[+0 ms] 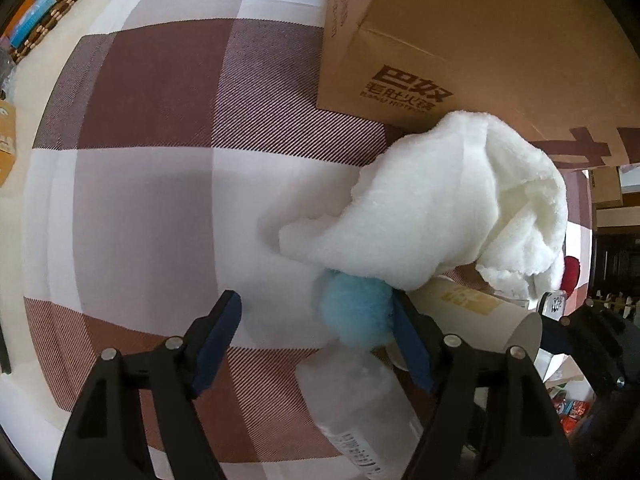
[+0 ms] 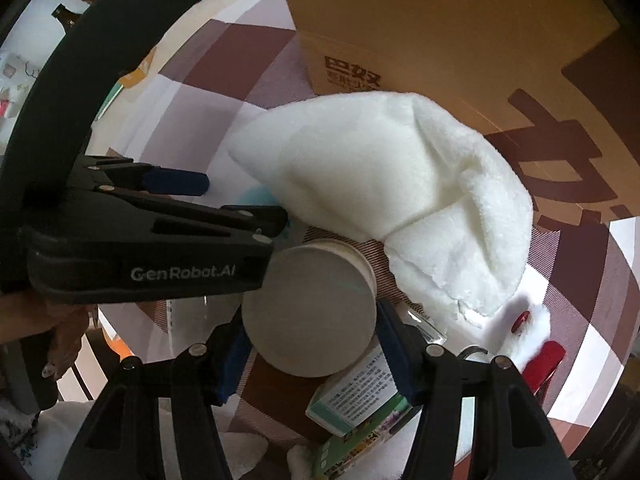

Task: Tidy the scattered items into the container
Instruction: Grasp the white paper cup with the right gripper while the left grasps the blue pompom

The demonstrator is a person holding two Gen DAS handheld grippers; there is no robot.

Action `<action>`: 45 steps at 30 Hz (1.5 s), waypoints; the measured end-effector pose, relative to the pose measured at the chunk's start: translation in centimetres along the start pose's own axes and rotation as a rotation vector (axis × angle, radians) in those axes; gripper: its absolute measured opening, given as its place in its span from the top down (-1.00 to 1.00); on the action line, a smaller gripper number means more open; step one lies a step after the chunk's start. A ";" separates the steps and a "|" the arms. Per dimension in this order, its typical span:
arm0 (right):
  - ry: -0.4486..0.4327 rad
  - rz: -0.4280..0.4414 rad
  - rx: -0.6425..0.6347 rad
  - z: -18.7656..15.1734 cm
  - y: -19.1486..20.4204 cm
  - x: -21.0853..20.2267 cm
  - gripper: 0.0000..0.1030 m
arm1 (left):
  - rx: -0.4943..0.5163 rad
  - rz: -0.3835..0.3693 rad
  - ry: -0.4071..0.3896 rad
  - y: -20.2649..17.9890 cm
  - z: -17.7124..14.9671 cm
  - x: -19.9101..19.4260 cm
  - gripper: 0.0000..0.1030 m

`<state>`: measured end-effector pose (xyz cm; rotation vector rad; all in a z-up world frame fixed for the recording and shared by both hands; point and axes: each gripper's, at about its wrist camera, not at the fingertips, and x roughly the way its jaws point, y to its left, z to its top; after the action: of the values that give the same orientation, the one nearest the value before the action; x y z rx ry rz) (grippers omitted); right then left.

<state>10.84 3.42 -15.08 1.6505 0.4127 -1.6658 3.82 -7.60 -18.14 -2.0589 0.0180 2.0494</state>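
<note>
A white plush toy (image 1: 448, 196) with a blue pompom tail (image 1: 354, 312) lies on the checked cloth against a cardboard box (image 1: 460, 24). My left gripper (image 1: 320, 328) is open, its right finger beside the blue tail, a clear plastic bottle (image 1: 360, 408) lying between and below the fingers. My right gripper (image 2: 310, 328) has its jaws around a cream paper cup (image 2: 310, 312) lying on its side, bottom toward the camera. The plush (image 2: 384, 184) and box (image 2: 440, 20) show beyond it. The left gripper (image 2: 240, 200) shows at the left of the right wrist view.
A green and white carton (image 2: 360, 400) lies under the cup. Red parts of the toy (image 2: 540, 356) lie at the right. Woven mats and small items (image 1: 44, 16) sit at the cloth's far left edge. More boxes (image 1: 606, 188) stand at the right.
</note>
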 end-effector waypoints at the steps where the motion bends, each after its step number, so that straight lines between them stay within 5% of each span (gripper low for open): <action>1: -0.001 -0.002 -0.003 -0.1 0.0 0.0 -0.16 | 0.004 -0.011 -0.002 -0.2 -0.2 -0.1 -0.23; 2: -0.001 -0.004 -0.005 -0.2 0.0 -0.1 -0.15 | 0.007 -0.024 -0.004 -0.4 -0.3 -0.2 -0.02; 8: -0.065 0.019 0.011 -0.7 -0.5 -2.7 -0.15 | 0.029 -0.063 -0.012 -1.4 -1.0 -0.8 0.53; 17: -0.129 0.050 0.094 -1.9 -2.7 -6.9 -0.15 | 0.067 -0.094 -0.028 -2.1 -1.0 -2.1 0.75; 22: -0.149 0.063 0.144 -1.5 -3.2 -7.7 -0.15 | 0.081 -0.077 0.008 -2.3 0.4 -1.3 0.74; 26: -0.159 0.077 0.175 -2.1 -3.5 -7.4 -0.15 | 0.115 -0.010 0.021 -3.8 0.6 0.2 0.28; 29: -0.160 0.077 0.184 -2.4 -4.1 -7.7 -0.15 | 0.139 0.031 0.014 -4.7 0.7 1.0 0.19; 33: -0.161 0.080 0.191 -2.8 -4.2 -7.6 -0.15 | 0.155 0.072 -0.018 -5.4 0.8 1.0 0.27; 35: -0.161 0.077 0.190 -2.9 -4.2 -7.6 -0.15 | 0.140 0.054 -0.017 -5.2 0.8 0.8 0.48; 45: -0.179 0.065 0.187 -2.9 -4.7 -8.5 -0.15 | 0.107 0.007 -0.059 -4.6 0.0 -4.0 0.50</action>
<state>8.81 10.93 -8.60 1.6102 0.1172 -1.8307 4.55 -3.78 -13.51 -1.9372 0.1213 2.0653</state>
